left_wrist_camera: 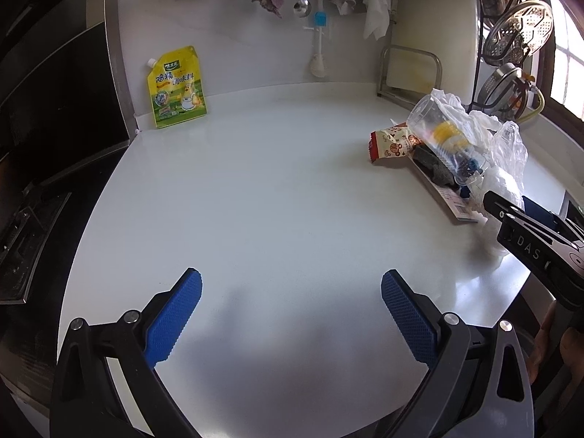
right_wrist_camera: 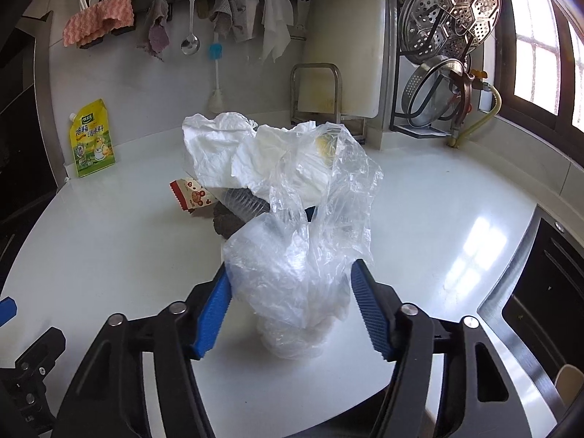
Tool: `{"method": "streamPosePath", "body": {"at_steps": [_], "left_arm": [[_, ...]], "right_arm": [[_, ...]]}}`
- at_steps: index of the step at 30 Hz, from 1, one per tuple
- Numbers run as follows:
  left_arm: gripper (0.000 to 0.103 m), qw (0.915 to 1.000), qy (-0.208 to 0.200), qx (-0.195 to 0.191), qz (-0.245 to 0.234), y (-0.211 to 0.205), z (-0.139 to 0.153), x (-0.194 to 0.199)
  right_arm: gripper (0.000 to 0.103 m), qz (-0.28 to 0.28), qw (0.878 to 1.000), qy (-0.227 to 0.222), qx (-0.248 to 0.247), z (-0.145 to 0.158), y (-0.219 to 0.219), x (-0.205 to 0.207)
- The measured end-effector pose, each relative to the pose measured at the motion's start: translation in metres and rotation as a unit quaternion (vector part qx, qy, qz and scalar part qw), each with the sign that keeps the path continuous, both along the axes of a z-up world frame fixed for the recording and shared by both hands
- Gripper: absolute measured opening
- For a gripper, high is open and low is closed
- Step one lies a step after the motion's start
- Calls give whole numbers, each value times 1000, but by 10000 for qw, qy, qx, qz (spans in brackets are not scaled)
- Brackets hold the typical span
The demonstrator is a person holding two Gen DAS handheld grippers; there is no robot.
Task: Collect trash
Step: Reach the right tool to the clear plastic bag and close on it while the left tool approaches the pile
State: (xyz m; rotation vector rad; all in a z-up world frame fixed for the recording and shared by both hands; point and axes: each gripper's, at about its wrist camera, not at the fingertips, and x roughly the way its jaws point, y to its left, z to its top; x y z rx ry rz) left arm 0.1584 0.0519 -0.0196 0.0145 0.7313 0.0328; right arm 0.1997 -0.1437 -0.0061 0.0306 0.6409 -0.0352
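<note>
A pile of trash lies on the white counter [left_wrist_camera: 255, 200]: a clear plastic bag [right_wrist_camera: 303, 255], crumpled white paper [right_wrist_camera: 219, 149], a red snack wrapper [right_wrist_camera: 191, 197], a clear plastic cup [left_wrist_camera: 434, 127] and a dark scrubber [left_wrist_camera: 434, 164]. My right gripper [right_wrist_camera: 290, 304] stands around the lower part of the plastic bag, fingers [right_wrist_camera: 215, 310] touching its sides. It also shows in the left wrist view [left_wrist_camera: 511, 215] at the pile's near end. My left gripper [left_wrist_camera: 292, 317] is open and empty over bare counter, left of the pile.
A yellow seasoning pouch [left_wrist_camera: 177, 87] leans on the back wall. Cloths, a spoon [right_wrist_camera: 189, 36] and a brush hang above. A cutting board [right_wrist_camera: 343, 36] and a rack with steamer trays [right_wrist_camera: 449, 11] stand at back right. A black stove [left_wrist_camera: 33, 182] is left.
</note>
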Motion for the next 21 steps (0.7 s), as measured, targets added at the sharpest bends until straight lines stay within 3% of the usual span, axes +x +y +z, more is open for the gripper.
{"method": "streamPosePath", "body": {"at_steps": [2,5,13,21], "left_arm": [[97,10000,-7,-20,-40,-4,1,-1],[97,10000,-12,-46,-83,-10,2,-2],[97,9994,-107,-218,-250,-38,12,2],[97,9974,-367,-551,-276,-68,40,37]], "right_arm": [[35,63,9999,-2,95,2,-5,-4],[32,101,9996,-110,233,9,-16,-13],[31,-52,9987,-227,455,21,-61,-31],[31,-291,9978,-221,560,22,-114,-30]]}}
